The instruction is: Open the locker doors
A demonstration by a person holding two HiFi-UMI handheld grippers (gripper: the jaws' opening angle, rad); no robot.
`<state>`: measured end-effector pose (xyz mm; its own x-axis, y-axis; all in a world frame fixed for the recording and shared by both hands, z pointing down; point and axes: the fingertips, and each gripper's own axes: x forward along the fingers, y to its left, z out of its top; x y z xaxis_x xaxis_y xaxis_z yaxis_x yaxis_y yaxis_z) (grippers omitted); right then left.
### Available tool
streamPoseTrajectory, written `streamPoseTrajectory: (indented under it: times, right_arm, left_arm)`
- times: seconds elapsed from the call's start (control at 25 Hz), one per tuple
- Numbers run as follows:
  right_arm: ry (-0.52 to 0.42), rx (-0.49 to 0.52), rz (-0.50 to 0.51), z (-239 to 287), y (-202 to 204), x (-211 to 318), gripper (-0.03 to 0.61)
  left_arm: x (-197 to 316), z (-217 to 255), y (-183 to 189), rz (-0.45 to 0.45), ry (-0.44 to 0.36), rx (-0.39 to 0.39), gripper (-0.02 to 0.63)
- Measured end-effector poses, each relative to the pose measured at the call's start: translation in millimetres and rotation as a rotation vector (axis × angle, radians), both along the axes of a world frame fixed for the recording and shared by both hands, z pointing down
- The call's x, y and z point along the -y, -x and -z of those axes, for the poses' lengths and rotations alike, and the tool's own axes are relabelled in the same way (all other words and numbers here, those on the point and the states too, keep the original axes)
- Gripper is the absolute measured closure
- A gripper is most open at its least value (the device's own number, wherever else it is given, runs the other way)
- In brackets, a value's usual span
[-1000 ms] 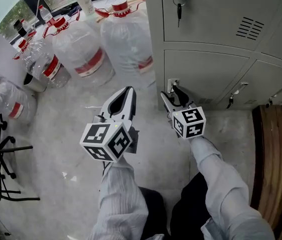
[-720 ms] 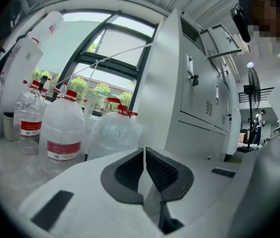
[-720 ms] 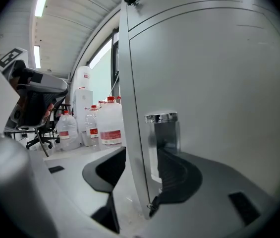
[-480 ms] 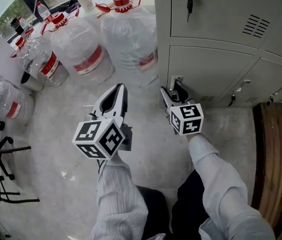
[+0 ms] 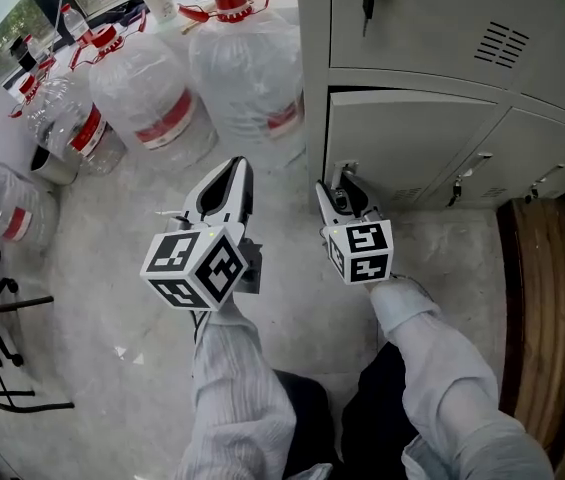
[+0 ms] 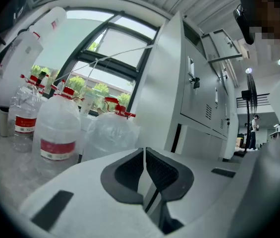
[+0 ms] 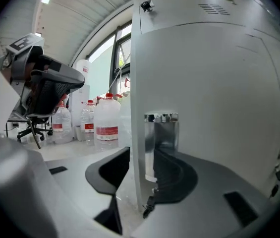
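Though the head view shows only the tops of the two tools, each gripper view shows how its jaws stand. Beside the water jugs (image 5: 152, 98), the left gripper (image 6: 143, 151) hangs over the floor with its pads met on nothing. The right gripper (image 7: 142, 157) has just been closing its jaws; they now pinch the free edge of the lower locker door (image 7: 214, 108), one pad outside, the other against the chrome pull (image 7: 162, 133). From above, that grey door (image 5: 412, 148) stands slightly ajar at the cabinet's bottom left, a dark gap along its top, under the keyed upper door (image 5: 402, 18).
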<state>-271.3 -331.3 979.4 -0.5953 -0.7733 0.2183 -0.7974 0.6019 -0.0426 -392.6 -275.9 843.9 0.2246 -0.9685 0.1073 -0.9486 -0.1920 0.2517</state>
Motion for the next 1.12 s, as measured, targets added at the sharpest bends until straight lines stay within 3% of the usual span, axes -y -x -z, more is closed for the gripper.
streamPoseTrajectory:
  times: [0.16,0.28,1.12]
  right_arm:
    - [0.003,-0.023,-0.041,0,-8,-9,0.477]
    - [0.011,-0.028,-0.014,-1,-12,-18,0.477]
    - [0.028,-0.044,0.369,-5,-91,-124,0.474]
  left_arm:
    - [3,5,-6,-0.016,-0.01,-0.012,0.595]
    - [3,5,-8,-0.02,-0.007,-0.011,0.595]
    - [18,6,-74,-0.136,-0.007,-0.039,0.595]
